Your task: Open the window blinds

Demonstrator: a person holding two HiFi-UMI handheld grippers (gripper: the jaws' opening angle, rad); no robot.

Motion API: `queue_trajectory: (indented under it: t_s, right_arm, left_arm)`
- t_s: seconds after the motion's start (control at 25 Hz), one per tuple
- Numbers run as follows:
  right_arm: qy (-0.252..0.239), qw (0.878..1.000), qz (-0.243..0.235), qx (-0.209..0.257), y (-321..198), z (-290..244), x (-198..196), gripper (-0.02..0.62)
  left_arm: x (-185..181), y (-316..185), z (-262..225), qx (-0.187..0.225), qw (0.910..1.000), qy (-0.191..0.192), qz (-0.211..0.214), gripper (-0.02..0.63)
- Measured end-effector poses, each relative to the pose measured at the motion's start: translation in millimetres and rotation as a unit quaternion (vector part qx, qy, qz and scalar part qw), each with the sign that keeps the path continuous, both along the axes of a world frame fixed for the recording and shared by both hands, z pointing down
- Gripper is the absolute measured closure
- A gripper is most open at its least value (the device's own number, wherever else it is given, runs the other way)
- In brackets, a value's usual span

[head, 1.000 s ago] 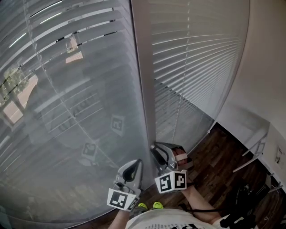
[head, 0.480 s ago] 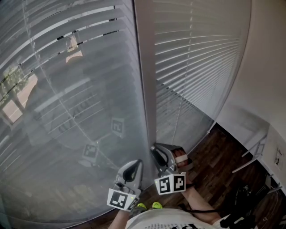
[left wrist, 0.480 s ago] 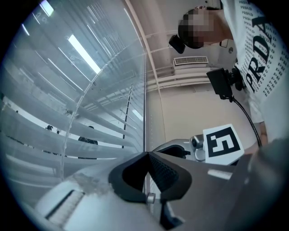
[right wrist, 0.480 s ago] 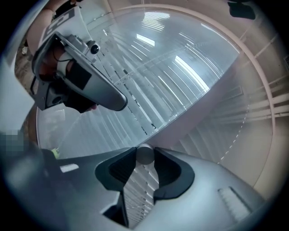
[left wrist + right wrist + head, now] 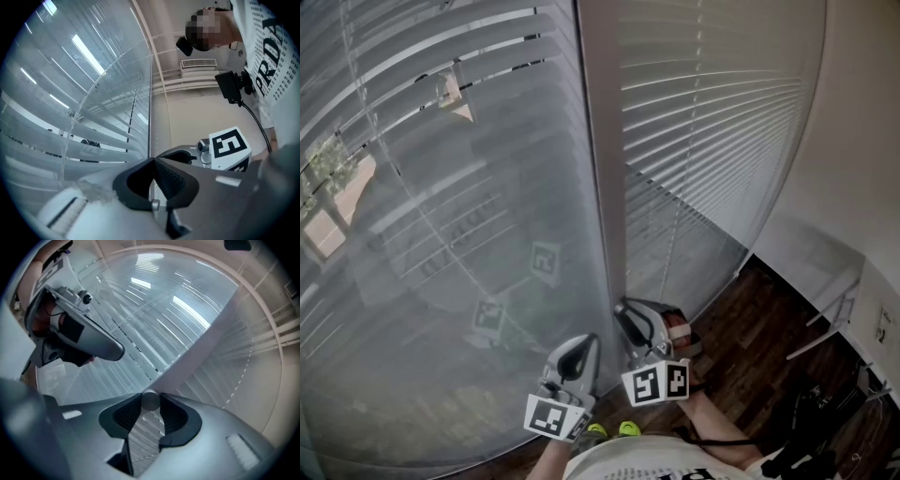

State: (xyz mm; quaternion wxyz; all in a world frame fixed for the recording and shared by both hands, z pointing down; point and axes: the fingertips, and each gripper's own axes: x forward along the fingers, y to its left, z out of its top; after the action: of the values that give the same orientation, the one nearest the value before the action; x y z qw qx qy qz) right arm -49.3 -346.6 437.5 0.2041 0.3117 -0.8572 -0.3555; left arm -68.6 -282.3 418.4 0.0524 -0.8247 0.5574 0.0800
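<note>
grey left gripper (image 5: 593, 339) and right gripper (image 5: 622, 309) bear black-white marker cubes (image 5: 657, 382); white printed shirt (image 5: 637, 462).

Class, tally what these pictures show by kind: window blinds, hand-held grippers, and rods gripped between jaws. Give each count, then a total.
Window blinds: 2 (left blind, right blind)
Grippers: 2 (left gripper, right gripper)
Rods gripped: 1 (round rod, between the right gripper's jaws)
Total: 5

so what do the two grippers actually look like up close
Both are smooth grey shells: the left gripper and right gripper each end in two black ribbed fingers. Each carries a white cube printed with black square markers. The person wears a white shirt with black print.
</note>
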Motion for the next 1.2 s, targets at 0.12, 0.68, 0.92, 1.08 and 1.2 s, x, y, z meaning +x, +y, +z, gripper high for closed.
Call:
queue_trajectory:
  t_s: [0.12,0.68,0.92,1.08,1.2]
  right_arm:
    - [-0.020,1.000,0.002,-0.020,-0.5,-0.9,0.8,0.465]
    - [-0.117,0.986,0.004,-0.119,-3.2,-2.3,3.1,0.466]
    - [-0.157,0.974,0.003,-0.162,-3.3,-2.3,4.1,0.466]
    - [-0.182,0.965,0.007,-0.188,-4.7,-1.8,5.7,0.466]
    - [-0.222,0.948,0.003,-0.230,-6.0,0.5,6.3,0.466]
  left_arm:
    - [0.0,1.6,2.1,-0.003,1.0000,-0.001,0.000,0.612]
    - [0.6,8.4,5.9,-0.014,0.9999,0.002,0.000,0.613]
    - [1.0,11.4,6.3,-0.017,0.9998,0.009,-0.002,0.612]
    - [-0.2,12.4,7.7,-0.018,0.9998,0.002,-0.001,0.612]
    - [-0.4,12.0,4.6,-0.018,0.9996,0.020,-0.003,0.614]
